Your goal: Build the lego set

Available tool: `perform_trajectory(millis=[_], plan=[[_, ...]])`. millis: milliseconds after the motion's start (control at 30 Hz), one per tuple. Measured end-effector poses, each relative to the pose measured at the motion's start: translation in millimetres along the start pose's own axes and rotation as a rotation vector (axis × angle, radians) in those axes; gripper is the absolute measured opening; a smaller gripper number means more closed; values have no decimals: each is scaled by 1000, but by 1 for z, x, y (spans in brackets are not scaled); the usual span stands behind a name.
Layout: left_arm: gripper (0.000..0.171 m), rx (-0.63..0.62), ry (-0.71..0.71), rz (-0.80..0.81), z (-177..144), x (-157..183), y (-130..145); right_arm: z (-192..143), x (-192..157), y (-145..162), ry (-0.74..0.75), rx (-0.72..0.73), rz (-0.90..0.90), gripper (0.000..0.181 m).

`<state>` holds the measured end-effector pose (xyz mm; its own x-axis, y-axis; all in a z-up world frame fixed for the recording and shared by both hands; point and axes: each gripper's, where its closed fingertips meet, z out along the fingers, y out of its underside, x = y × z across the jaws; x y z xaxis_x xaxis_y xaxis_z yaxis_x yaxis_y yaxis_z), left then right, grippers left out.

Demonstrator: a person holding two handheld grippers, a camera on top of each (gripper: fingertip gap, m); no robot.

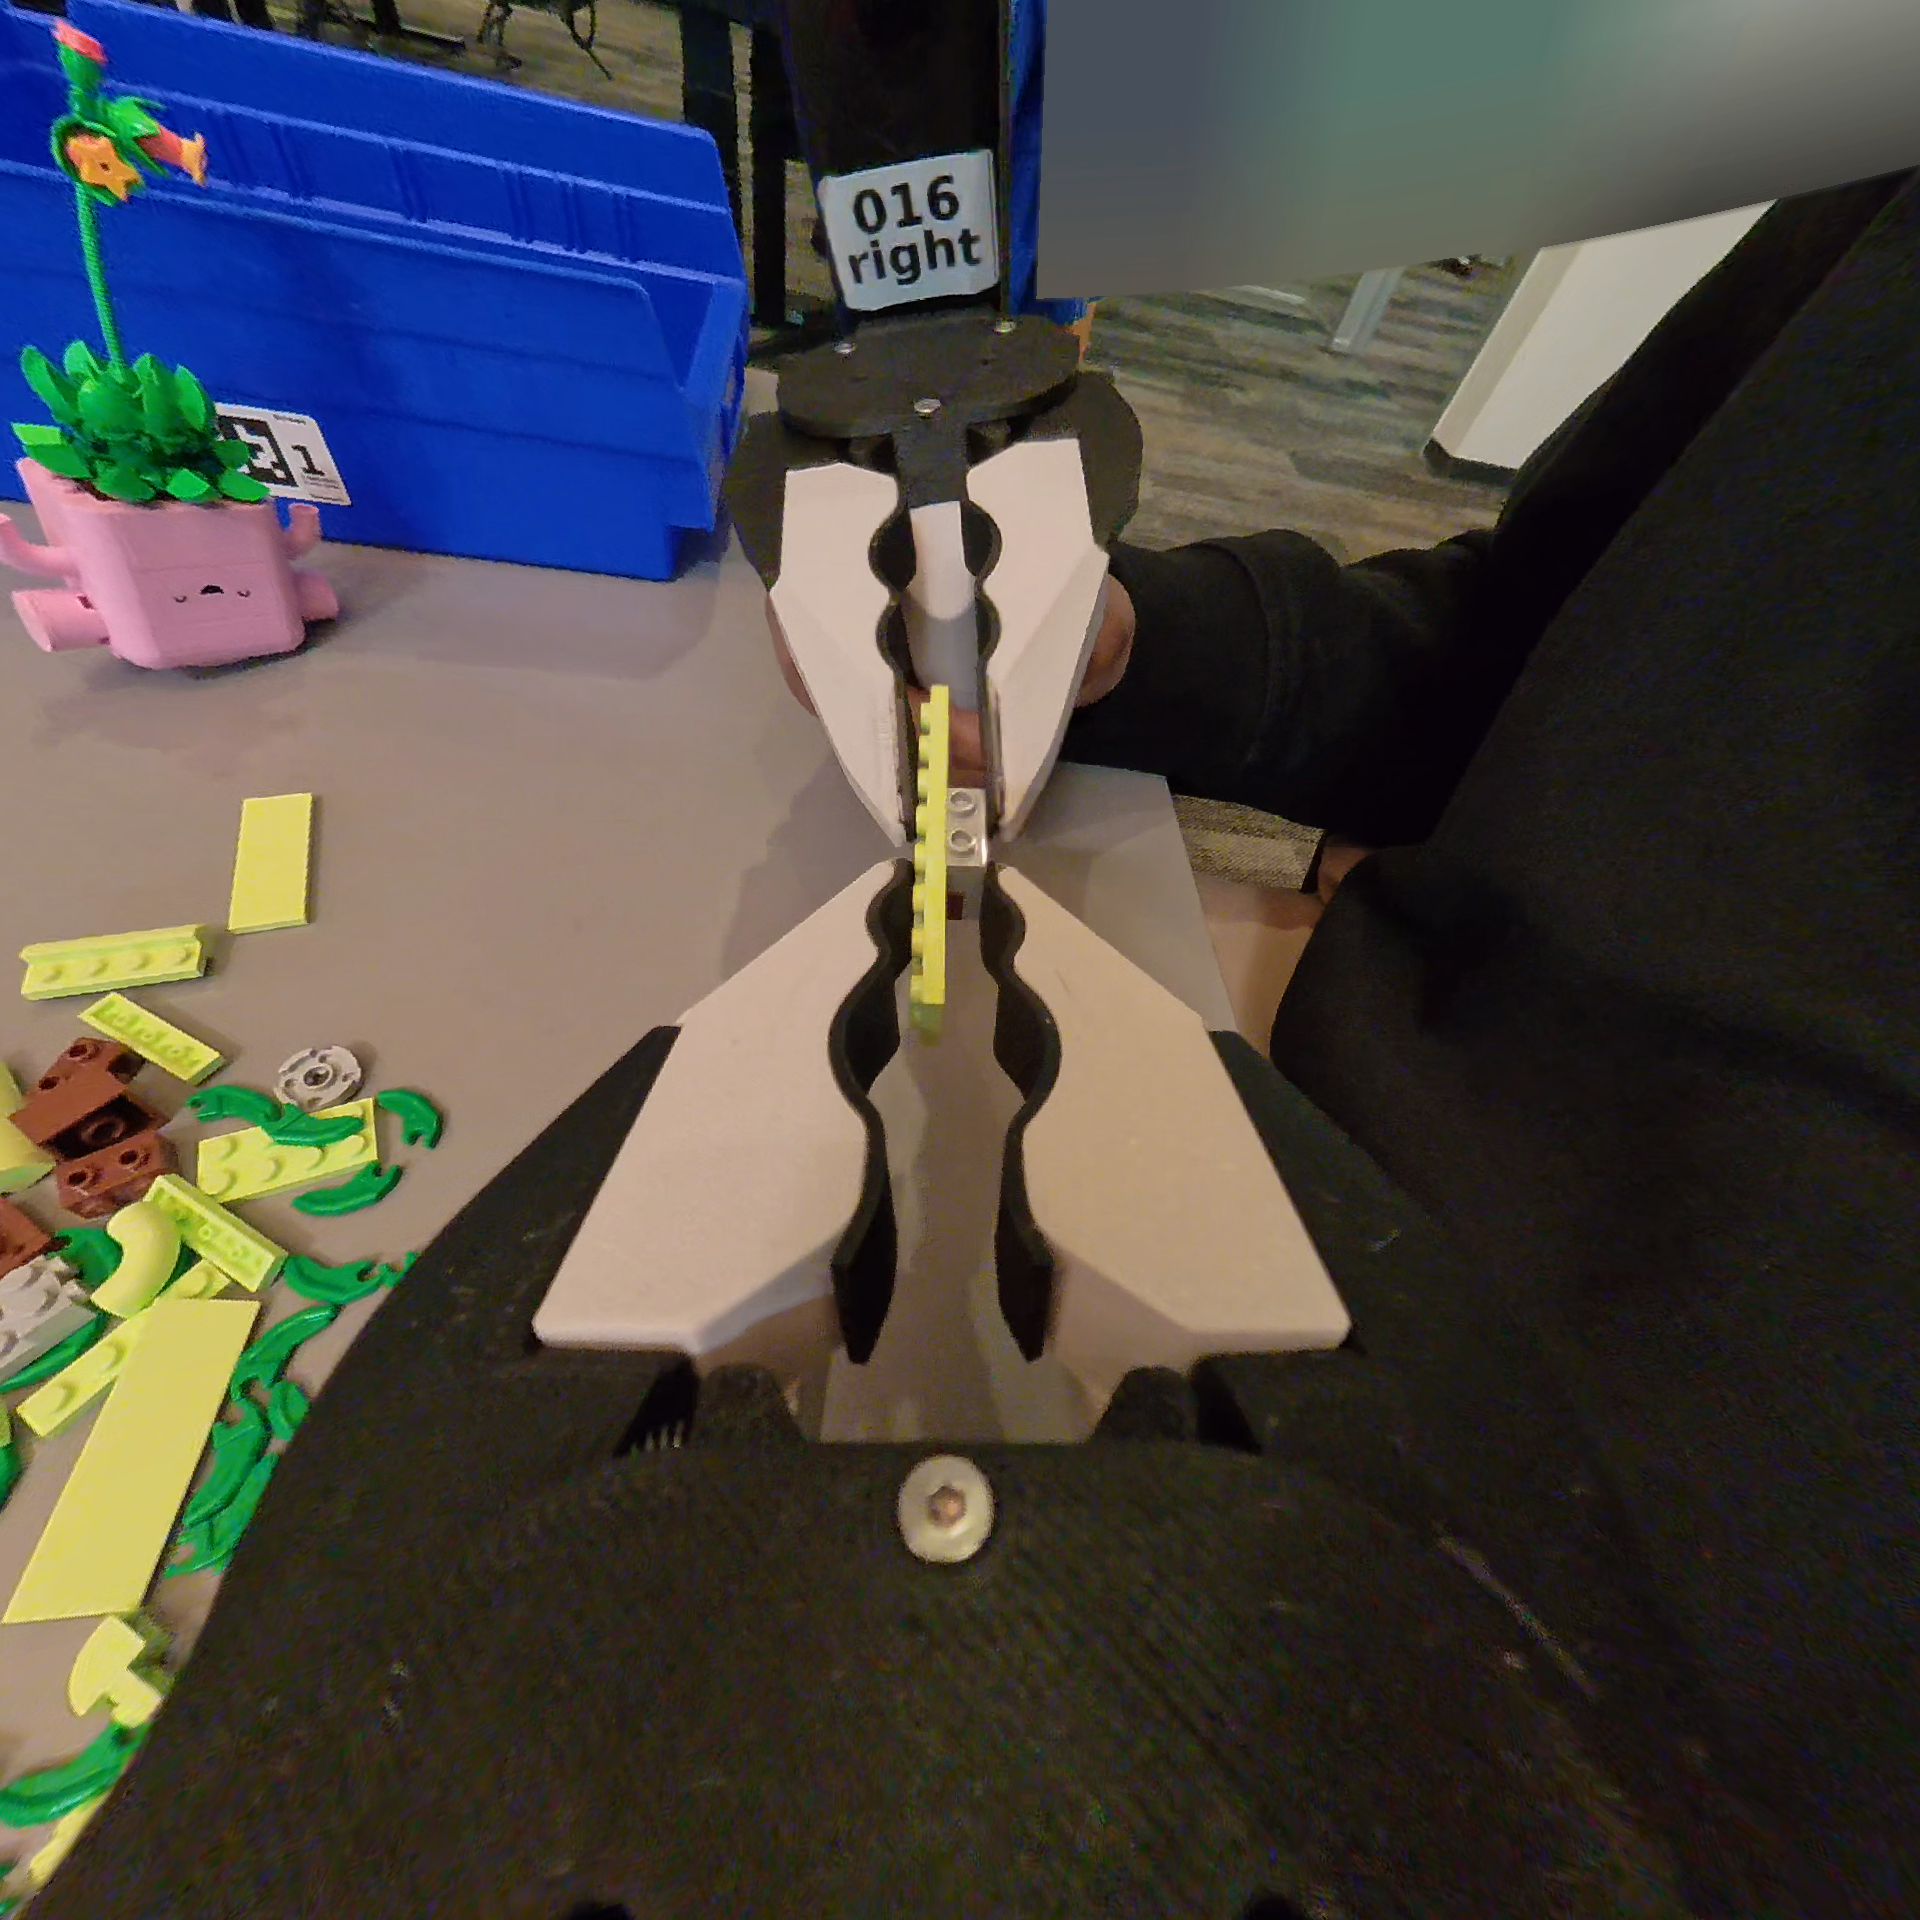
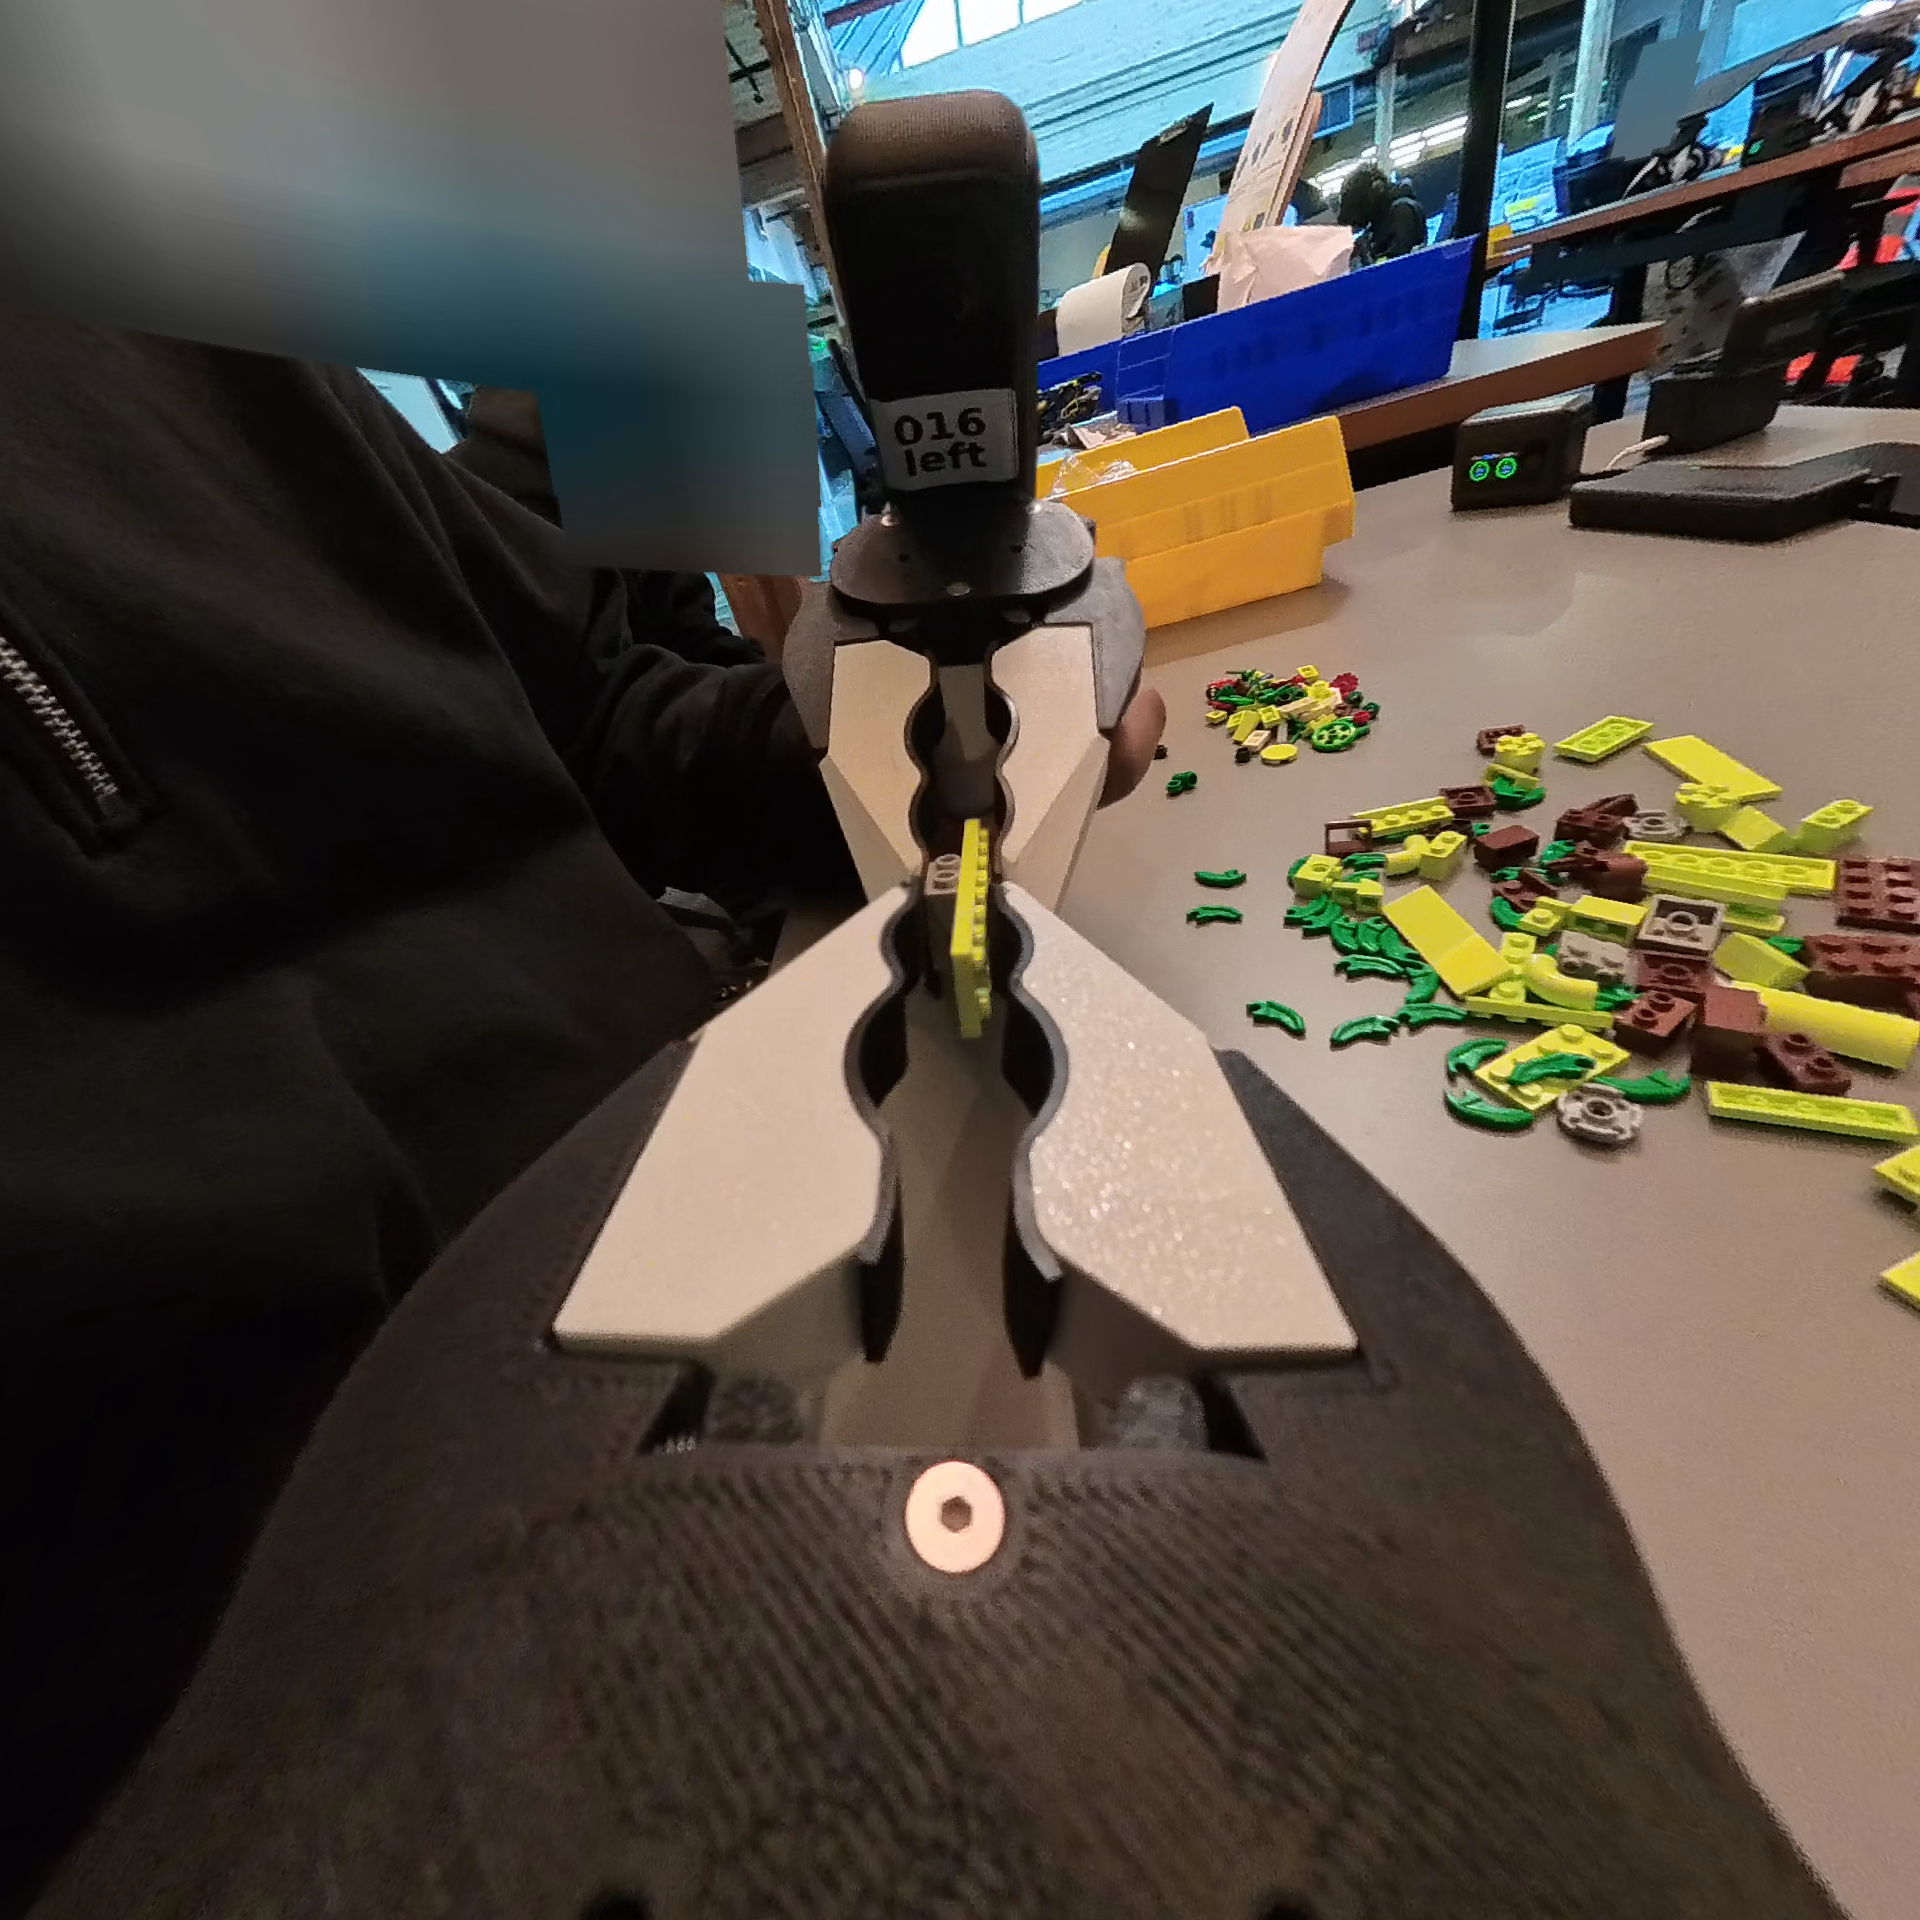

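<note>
1. The left tongs (image 1: 940, 894) and the right tongs (image 2: 961, 904) are meeting tip to tip above the table (image 1: 540, 748).
2. Both are squeezing the same piece, a lime plate (image 1: 930, 862) with a small grey brick (image 1: 966, 831) stuck on its side.
3. The plate is standing on its thin edge, its long side running from one tong into the other.
4. Loose lime, green and brown bricks (image 2: 1621, 935) are lying well apart on the table.
5. A pink pot (image 1: 177, 566) with a green plant is standing by blue bins (image 1: 416, 343).
</note>
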<state>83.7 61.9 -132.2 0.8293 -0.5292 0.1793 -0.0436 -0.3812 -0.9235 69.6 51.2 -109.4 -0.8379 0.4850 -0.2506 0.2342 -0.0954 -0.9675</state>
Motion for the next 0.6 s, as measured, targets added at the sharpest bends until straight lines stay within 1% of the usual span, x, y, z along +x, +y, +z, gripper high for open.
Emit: perform_trajectory(millis=[300, 600], plan=[[11, 10, 16, -20, 1, 1, -1, -1, 0, 0, 14, -3, -31, 9], [13, 78, -31, -7, -5, -6, -10, -7, 5, -8, 28, 58, -9, 9]])
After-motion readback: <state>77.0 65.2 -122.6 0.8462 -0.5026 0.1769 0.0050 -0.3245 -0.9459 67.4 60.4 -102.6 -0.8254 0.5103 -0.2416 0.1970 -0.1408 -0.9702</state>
